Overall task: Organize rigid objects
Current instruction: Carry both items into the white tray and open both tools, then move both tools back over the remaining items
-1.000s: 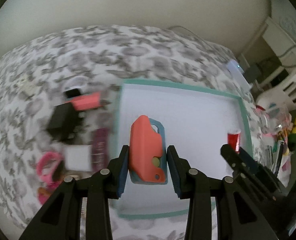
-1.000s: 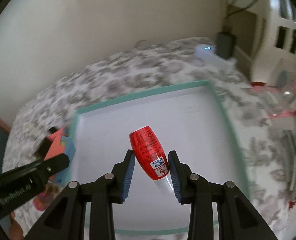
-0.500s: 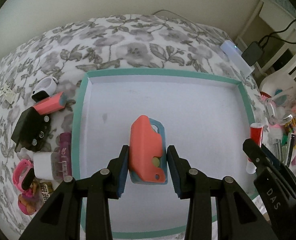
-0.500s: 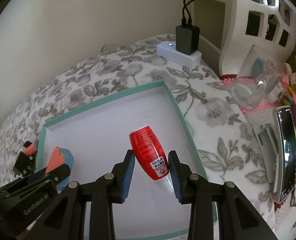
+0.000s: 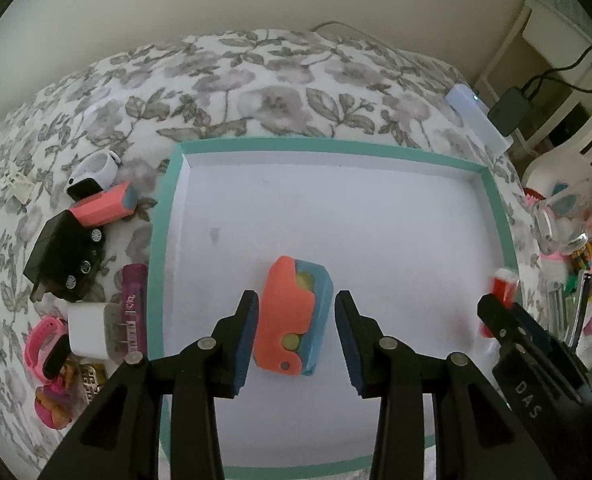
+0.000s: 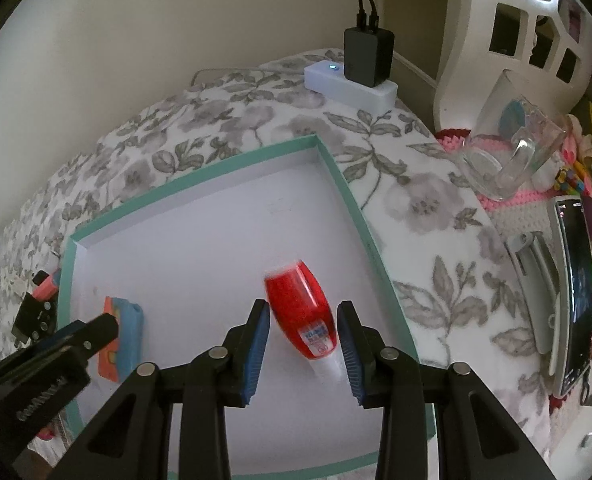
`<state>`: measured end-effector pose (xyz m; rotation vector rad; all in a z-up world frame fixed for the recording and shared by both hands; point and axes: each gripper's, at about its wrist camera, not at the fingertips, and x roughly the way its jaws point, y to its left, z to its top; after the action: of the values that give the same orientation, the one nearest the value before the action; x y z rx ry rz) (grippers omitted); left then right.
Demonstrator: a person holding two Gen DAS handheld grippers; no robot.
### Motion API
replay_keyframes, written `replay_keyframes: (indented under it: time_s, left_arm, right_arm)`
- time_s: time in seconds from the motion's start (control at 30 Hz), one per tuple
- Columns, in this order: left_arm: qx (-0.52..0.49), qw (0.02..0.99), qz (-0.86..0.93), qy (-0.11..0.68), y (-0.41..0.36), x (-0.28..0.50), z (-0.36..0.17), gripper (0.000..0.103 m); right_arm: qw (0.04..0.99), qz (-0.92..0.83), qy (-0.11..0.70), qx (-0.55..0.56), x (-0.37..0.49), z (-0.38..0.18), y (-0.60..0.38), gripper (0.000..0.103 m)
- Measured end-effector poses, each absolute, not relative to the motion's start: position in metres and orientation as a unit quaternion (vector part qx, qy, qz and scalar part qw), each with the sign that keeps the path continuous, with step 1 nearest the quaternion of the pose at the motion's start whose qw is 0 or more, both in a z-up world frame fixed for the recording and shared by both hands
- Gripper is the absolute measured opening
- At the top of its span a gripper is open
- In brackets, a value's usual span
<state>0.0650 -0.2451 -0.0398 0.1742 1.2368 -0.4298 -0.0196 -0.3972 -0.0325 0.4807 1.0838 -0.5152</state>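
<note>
A white tray with a teal rim (image 5: 158, 248) (image 6: 359, 216) lies on the floral cloth. My left gripper (image 5: 296, 334) is open; an orange and blue case (image 5: 294, 316) lies on the tray floor between its spread fingers, also in the right wrist view (image 6: 122, 338). My right gripper (image 6: 303, 346) is open; a red bottle with a white cap (image 6: 301, 316) lies blurred between its fingers inside the tray, also at the tray's right side in the left wrist view (image 5: 501, 290).
Left of the tray lie a black plug adapter (image 5: 66, 256), a pink and blue case (image 5: 104, 204), a white charger (image 5: 90, 330), a purple tube (image 5: 134, 304) and pink bands (image 5: 42, 346). Right of it stand a glass mug (image 6: 507, 156), a phone (image 6: 573, 292) and a power strip (image 6: 349, 84).
Both grippers have opened and let go: the orange and blue case and the red bottle now lie in the tray. Both views have drawn closer to the tray.
</note>
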Motion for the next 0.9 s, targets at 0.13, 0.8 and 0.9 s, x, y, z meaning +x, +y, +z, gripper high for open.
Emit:
replay_keyframes:
  time_s: [0.13, 0.8, 0.9]
  left_arm:
    - [0.078, 0.794, -0.192, 0.572, -0.236, 0.066, -0.038, 0.051]
    - [0.028, 0.833, -0.091, 0.545, -0.131, 0.077, -0.027, 0.091]
    - [0.02, 0.832, -0.071, 0.549, -0.112, 0.078, -0.026, 0.091]
  right_arm:
    - [0.801, -0.238, 0.507, 0.213, -0.019, -0.032, -0.392, 0.038]
    - [0.813, -0.216, 0.515, 0.167, -0.013, -0.034, -0.362, 0.092]
    - [0.813, -0.21, 0.514, 0.176, -0.014, -0.035, -0.359, 0.103]
